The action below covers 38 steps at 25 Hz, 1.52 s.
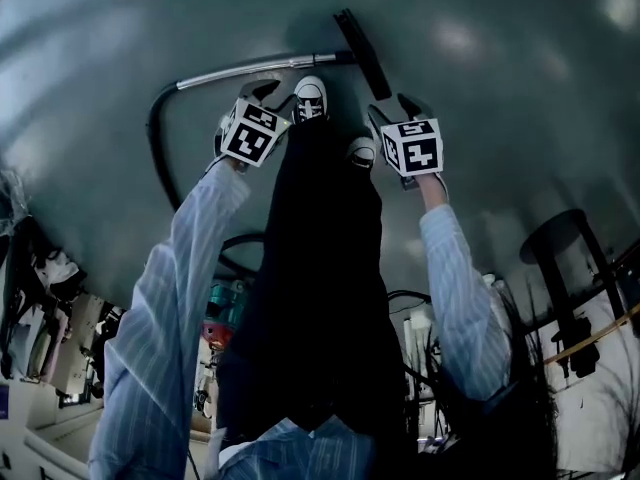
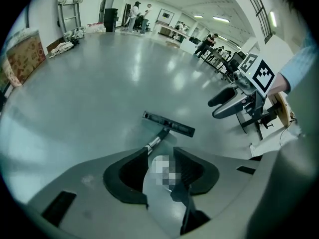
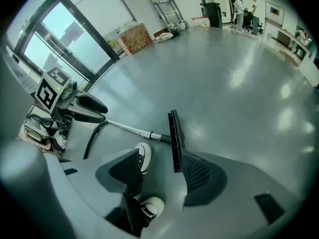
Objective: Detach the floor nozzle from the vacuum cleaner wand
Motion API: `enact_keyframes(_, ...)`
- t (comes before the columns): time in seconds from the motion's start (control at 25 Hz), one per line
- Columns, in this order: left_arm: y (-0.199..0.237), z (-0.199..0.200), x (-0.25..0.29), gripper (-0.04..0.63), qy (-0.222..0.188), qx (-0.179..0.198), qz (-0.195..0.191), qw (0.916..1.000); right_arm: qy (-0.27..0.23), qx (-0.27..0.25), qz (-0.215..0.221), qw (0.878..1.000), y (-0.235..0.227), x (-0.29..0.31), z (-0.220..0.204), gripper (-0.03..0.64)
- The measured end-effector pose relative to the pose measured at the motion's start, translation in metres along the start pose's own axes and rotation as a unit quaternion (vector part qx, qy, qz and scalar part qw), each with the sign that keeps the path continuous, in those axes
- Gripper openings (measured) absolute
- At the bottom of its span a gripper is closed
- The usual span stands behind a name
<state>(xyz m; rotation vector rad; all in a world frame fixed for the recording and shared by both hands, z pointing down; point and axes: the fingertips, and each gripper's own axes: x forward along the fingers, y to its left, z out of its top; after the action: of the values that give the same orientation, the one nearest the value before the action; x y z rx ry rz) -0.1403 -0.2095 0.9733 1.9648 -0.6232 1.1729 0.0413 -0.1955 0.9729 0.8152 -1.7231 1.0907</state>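
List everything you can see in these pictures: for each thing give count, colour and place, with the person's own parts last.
floor nozzle: one, black, on the floor
wand: one, silver, on the floor, joined to the nozzle
hose: one, black, curving away from the wand
stool: one, black, at the head view's right
hand truck: one, grey, far across the floor
cardboard box: one, brown, near the windows
shoes: two, black and white, just short of the nozzle
sleeves: two, pale blue striped, foreground
left tongs: one, grey, open and empty, near the wand
right tongs: one, grey, open and empty, near the nozzle
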Motion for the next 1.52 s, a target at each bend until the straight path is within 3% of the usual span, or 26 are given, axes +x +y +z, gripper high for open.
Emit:
enact_keyframes(0.32, 0.026, -0.005, 0.061, 0.155, -0.012, 0.039, 0.002, 0.9991, 0.035, -0.077, -0.023, 0.996, -0.023, 0.070, -0.029, 0.258)
enact_keyframes(0.6, 0.051, -0.035, 0.125, 0.166, 0.036, 0.103, 0.015, 0.9939, 0.033, -0.062, -0.028, 0.997, -0.045, 0.126, -0.041, 0.259)
enact_keyframes(0.72, 0.055, -0.053, 0.150, 0.166, 0.064, 0.145, 0.026, 0.9871, 0.029, -0.068, -0.026, 0.997, -0.046, 0.149, -0.044, 0.259)
enact_keyframes(0.96, 0.066, -0.076, 0.192, 0.166, 0.110, 0.236, 0.035, 0.9648, 0.031, -0.071, -0.044, 0.996, -0.059, 0.179, -0.045, 0.259)
enact_keyframes(1.32, 0.069, -0.075, 0.220, 0.166, 0.130, 0.243, 0.005, 0.9611, 0.034, -0.065, -0.054, 0.996, -0.068, 0.193, -0.041, 0.259)
enact_keyframes(1.52, 0.069, -0.075, 0.219, 0.168, 0.138, 0.250, -0.005, 0.9583, 0.075, -0.070, -0.061, 0.993, -0.072, 0.198, -0.051, 0.253)
